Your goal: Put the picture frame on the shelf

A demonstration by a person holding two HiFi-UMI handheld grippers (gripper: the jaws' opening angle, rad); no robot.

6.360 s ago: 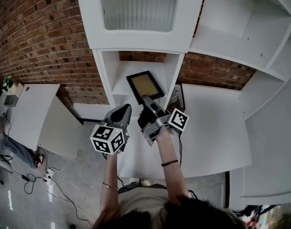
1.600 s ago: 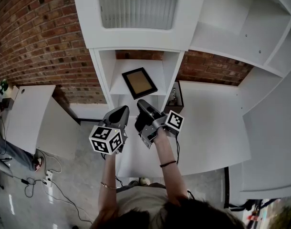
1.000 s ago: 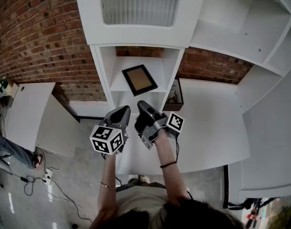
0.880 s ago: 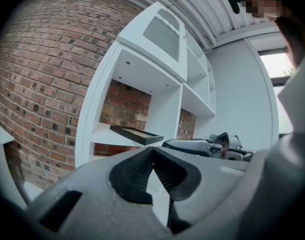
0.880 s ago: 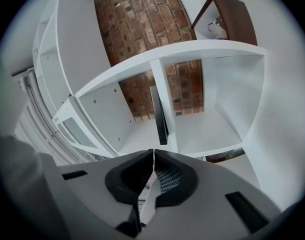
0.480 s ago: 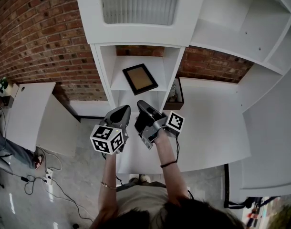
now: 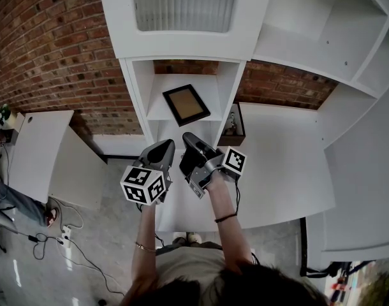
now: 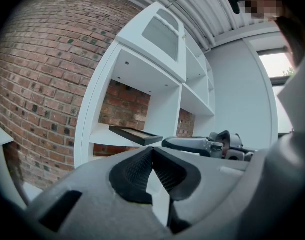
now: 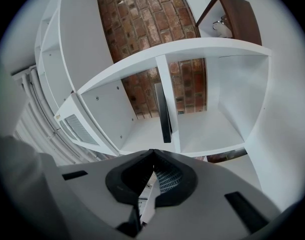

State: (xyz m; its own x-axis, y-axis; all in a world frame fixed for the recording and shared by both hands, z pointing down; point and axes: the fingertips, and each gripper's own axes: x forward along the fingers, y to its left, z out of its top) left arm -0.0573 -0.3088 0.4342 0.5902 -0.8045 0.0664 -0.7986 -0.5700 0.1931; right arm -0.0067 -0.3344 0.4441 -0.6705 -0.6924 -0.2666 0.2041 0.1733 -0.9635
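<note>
In the right gripper view the picture frame (image 9: 163, 114) showed only its thin dark edge, its face turned out of sight. The small object (image 9: 222, 26) inside the brown box (image 9: 250, 21) was too small to identify. A person (image 7: 16, 203) was cut off by the head view's left edge.

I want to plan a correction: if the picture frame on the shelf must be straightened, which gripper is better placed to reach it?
Probably the right gripper: its tips sit just before the picture frame and point at it. The left gripper is a little farther off. Both are shut and empty.
</note>
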